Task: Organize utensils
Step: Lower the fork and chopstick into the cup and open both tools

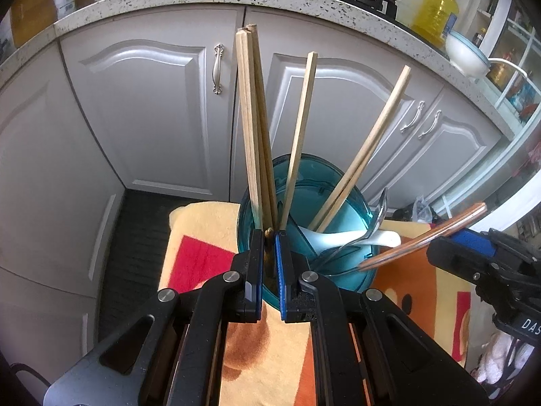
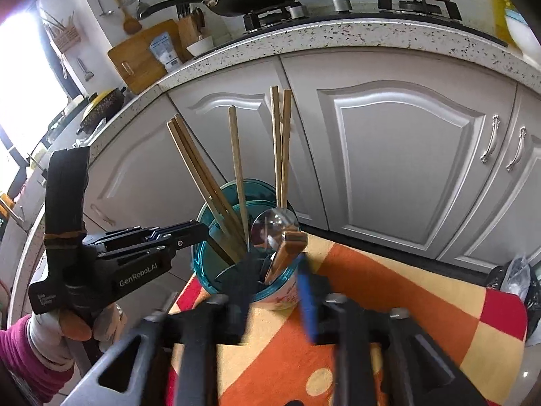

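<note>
The left wrist view shows the left gripper (image 1: 270, 233) clamped on the near rim of a teal plastic holder (image 1: 341, 172), its two pads drawn nearly together on either side of the wall. Just beyond its fingertips, wooden chopsticks (image 1: 252, 128) are seen standing in the holder, fanned upward; a white spoon (image 1: 338, 238) and a metal spoon (image 1: 380, 211) lie further to the right inside it. The holder is set on an orange, yellow and red patterned cloth (image 1: 203, 230).

In the right wrist view the right gripper (image 2: 274, 272) is seen blurred, its jaws parted over the holder's near edge. A wooden-handled utensil (image 2: 285, 253) is seen leaning in the holder between and just ahead of its fingers; whether the pads touch the handle cannot be told. Left of this gripper, the left gripper's handle is held by a gloved hand (image 2: 72, 330). Grey cabinet doors (image 2: 399, 155) are seen beyond.
</note>
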